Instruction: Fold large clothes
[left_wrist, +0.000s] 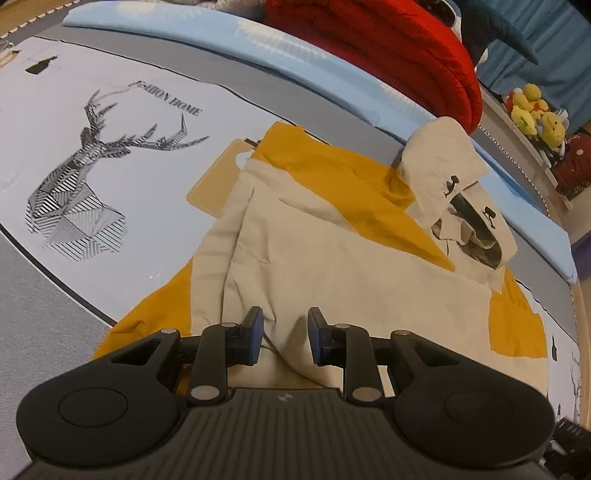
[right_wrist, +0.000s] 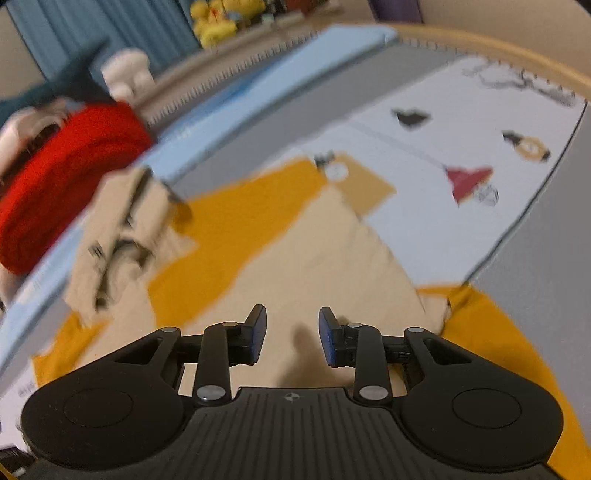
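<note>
A large beige and mustard-yellow hooded garment (left_wrist: 332, 258) lies spread on the printed bed cover (left_wrist: 147, 229), partly folded, with its beige hood (left_wrist: 439, 166) at the far right. My left gripper (left_wrist: 286, 334) hovers low over the garment's near beige edge. Its blue pads stand apart, and a soft ridge of cloth rises between them without being pinched. In the blurred right wrist view the same garment (right_wrist: 314, 251) fills the middle, with the hood (right_wrist: 122, 229) to the left. My right gripper (right_wrist: 292, 334) is open just above the beige cloth, with only its shadow between the fingers.
A red knitted garment (left_wrist: 388, 48) lies bundled at the far side on a light blue folded sheet (left_wrist: 258, 44). The cover bears a deer print (left_wrist: 85, 177) to the left. Yellow plush toys (left_wrist: 535, 110) sit on a shelf beyond the bed's edge.
</note>
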